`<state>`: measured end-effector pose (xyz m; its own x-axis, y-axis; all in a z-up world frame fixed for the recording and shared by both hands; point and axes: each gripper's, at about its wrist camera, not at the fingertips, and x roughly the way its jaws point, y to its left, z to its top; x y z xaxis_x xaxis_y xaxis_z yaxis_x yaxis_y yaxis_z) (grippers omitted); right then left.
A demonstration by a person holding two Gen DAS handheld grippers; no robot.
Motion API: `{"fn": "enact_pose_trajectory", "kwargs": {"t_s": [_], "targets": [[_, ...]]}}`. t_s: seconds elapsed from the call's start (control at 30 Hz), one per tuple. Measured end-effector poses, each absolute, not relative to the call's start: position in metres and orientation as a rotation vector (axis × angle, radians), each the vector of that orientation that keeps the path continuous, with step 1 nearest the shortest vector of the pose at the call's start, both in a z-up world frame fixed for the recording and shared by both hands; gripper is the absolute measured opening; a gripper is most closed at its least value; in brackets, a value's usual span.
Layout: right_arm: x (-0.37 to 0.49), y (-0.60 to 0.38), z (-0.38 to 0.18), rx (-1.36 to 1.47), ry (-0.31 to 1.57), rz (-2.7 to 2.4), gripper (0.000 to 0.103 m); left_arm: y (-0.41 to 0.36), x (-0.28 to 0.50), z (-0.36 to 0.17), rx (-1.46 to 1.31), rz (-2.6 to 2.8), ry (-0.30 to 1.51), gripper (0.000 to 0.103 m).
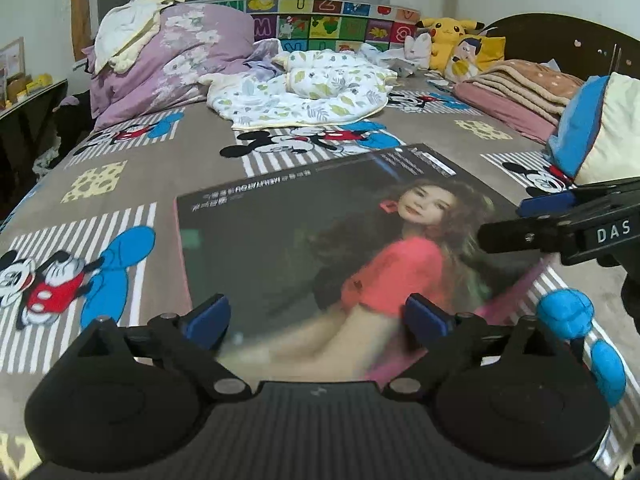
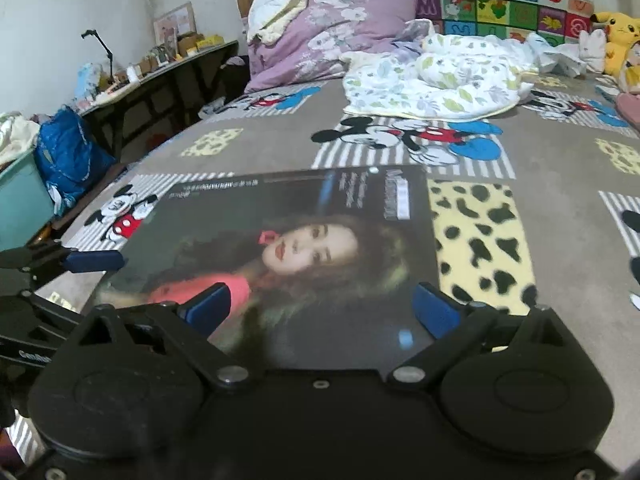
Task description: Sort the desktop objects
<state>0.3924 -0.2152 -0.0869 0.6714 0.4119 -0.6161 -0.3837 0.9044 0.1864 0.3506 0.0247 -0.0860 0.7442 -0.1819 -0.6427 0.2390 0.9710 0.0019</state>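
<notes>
A large glossy magazine point(image 1: 320, 240) with a woman in a red top on its dark cover lies flat on the Mickey Mouse bedspread point(image 1: 120, 184). My left gripper point(image 1: 318, 318) is open, its blue-padded fingers spread over the magazine's near edge. My right gripper point(image 2: 320, 312) is open too, fingers apart over the magazine point(image 2: 280, 248) at its near edge. The right gripper's fingers point(image 1: 548, 202) show at the magazine's right side in the left wrist view. The left gripper's finger point(image 2: 94, 261) shows at the magazine's left side in the right wrist view.
A leaf-print baby blanket point(image 1: 304, 92) and a purple floral quilt point(image 1: 168, 60) lie at the far side of the bed. Pikachu plush toys point(image 1: 448, 36), folded blankets point(image 1: 520, 88) and a blue-and-cream bundle point(image 1: 592, 128) sit at right. A cluttered side table point(image 2: 160, 72) stands left.
</notes>
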Motion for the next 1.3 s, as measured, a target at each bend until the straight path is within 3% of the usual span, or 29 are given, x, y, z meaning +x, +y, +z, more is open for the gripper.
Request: {"fn": "enact_pose_trajectory", "kwargs": {"t_s": [0.67, 1.3], "targets": [[0.232, -0.239, -0.105, 0.143, 0.819, 0.310, 0.100, 0.012, 0.180, -0.076, 0.051, 0.000, 0.673, 0.096], [0.124, -0.235, -0.060, 0.035, 0.756, 0.239, 0.101, -0.014, 0.067, -0.036, -0.011, 0.072, 0.573, 0.096]]}}
